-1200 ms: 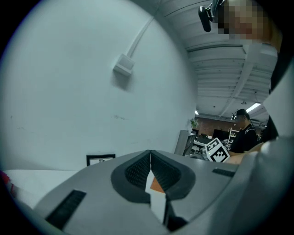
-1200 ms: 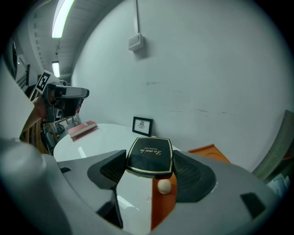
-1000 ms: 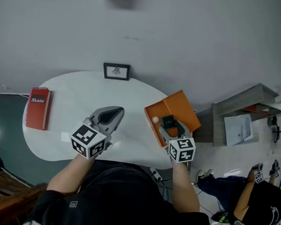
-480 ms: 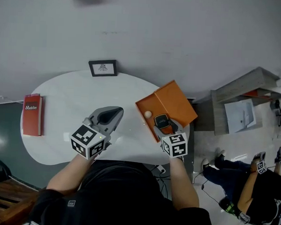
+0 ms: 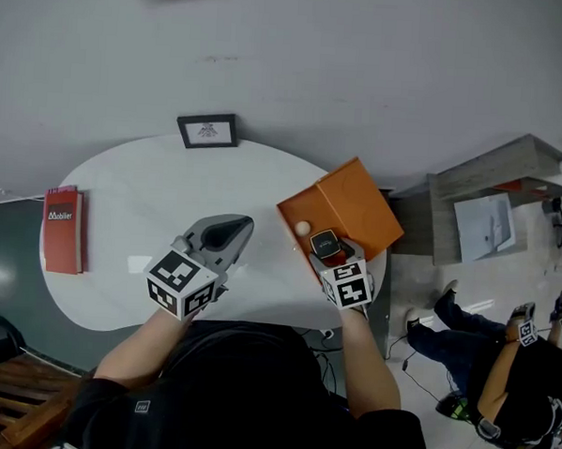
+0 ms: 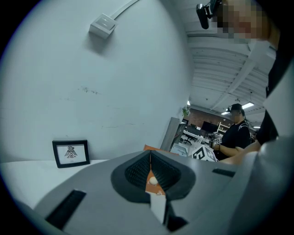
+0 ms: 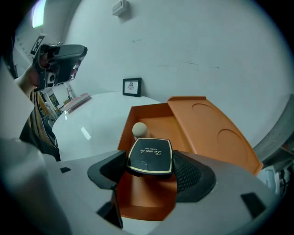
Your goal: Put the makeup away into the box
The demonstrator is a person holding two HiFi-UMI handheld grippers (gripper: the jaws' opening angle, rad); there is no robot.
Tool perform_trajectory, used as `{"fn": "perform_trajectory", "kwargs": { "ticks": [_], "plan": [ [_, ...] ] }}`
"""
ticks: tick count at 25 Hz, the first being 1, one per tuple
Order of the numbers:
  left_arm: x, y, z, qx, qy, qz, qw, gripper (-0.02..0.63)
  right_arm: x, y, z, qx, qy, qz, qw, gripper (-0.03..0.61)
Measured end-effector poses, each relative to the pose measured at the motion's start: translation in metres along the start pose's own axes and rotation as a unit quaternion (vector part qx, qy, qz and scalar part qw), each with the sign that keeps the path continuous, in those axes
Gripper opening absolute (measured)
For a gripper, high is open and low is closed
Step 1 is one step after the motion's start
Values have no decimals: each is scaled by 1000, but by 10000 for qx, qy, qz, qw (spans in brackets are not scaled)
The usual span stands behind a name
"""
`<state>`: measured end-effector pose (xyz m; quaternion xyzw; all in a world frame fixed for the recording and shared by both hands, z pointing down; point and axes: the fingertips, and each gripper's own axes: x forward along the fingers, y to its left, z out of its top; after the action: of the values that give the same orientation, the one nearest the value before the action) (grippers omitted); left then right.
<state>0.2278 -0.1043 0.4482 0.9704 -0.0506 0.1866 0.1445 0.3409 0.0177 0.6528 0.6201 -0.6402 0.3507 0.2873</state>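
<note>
An orange box point(image 5: 304, 225) point(image 7: 156, 121) lies open at the right end of the white table point(image 5: 141, 202), its lid point(image 5: 357, 206) point(image 7: 213, 133) folded back. A small beige sponge ball point(image 5: 303, 228) point(image 7: 139, 129) rests inside it. My right gripper point(image 5: 328, 246) point(image 7: 150, 161) hangs over the box's near part, shut on a black square makeup compact point(image 5: 325, 242) point(image 7: 150, 156) with a gold rim. My left gripper point(image 5: 226, 232) point(image 6: 150, 176) hovers over the table's middle, its jaws closed together with nothing between them.
A small framed picture point(image 5: 208, 131) point(image 7: 132, 86) stands at the table's far edge by the wall. A red book point(image 5: 63, 228) lies at the left end. A grey shelf unit point(image 5: 488, 216) is right of the table, and a person point(image 5: 499, 371) sits on the floor there.
The right gripper with the compact has stayed over the box; the view shifted slightly. The left gripper has not moved.
</note>
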Motion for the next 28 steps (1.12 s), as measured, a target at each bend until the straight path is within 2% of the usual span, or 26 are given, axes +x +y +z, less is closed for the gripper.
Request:
{"fn": "perform_trajectory", "kwargs": {
  "ticks": [8, 13, 21, 28],
  "plan": [
    [-1, 9, -1, -70, 19, 7, 10000, 14, 12, 2, -15, -168, 774, -26, 9969, 284],
    [-1, 8, 0, -63, 15, -4, 10000, 14, 15, 0, -18, -350, 903, -151, 9952, 284],
    [-9, 2, 5, -21, -94, 78, 9999, 14, 3, -5, -2, 89, 317, 0, 9995, 285],
    [-29, -5, 17, 102, -241, 385, 9989, 14, -34, -16, 36, 93, -505, -24, 9987, 282]
  ]
}}
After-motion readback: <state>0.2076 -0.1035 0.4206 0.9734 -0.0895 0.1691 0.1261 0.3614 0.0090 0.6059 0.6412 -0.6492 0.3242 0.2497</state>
